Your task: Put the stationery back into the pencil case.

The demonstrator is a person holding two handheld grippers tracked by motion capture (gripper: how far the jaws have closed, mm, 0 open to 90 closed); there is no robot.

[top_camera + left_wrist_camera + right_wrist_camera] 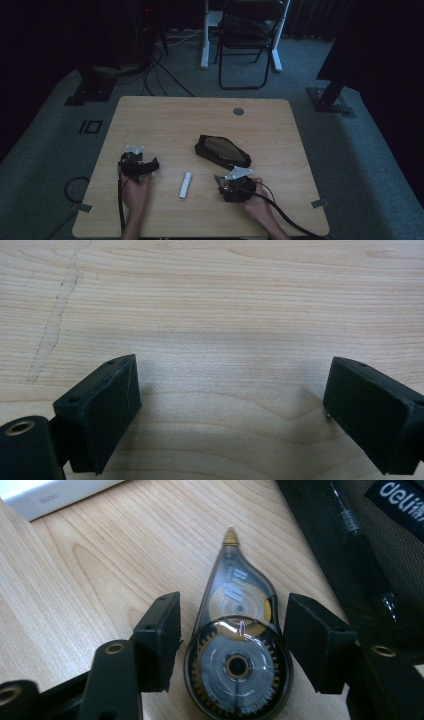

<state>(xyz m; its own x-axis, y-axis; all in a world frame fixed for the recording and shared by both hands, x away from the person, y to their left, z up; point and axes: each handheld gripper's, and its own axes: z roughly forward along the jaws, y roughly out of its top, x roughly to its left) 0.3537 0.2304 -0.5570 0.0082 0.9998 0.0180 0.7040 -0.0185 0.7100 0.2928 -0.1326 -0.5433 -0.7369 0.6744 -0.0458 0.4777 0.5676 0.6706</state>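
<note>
From the high view, the left gripper point(139, 164) just sits on the table point(165, 115) at the left, and the right gripper point(235, 186) is down near the front edge, next to a black pencil case point(222, 151) that lies just beyond it; a white eraser point(185, 185) lies between the two hands, a bit closer to the right one. Too dark and small there to make out what the right one is working on. Left gripper view: jaws wide open with nothing but bare wood between them, so that hand is idle. Right gripper view is the useful one: a smoky clear correction tape point(237, 650) lies flat on the wood right between the jaws, its round wheel end nearest the camera and its tip pointing straight away, so its long axis runs along the jaws. The jaws stand about half open, one pad just beside each flank, the left one maybe brushing it; I'd say they aren't squeezing yet. A straight close should pinch it across the wheel. The case edge sits close on the right, so that jaw has little room
</note>
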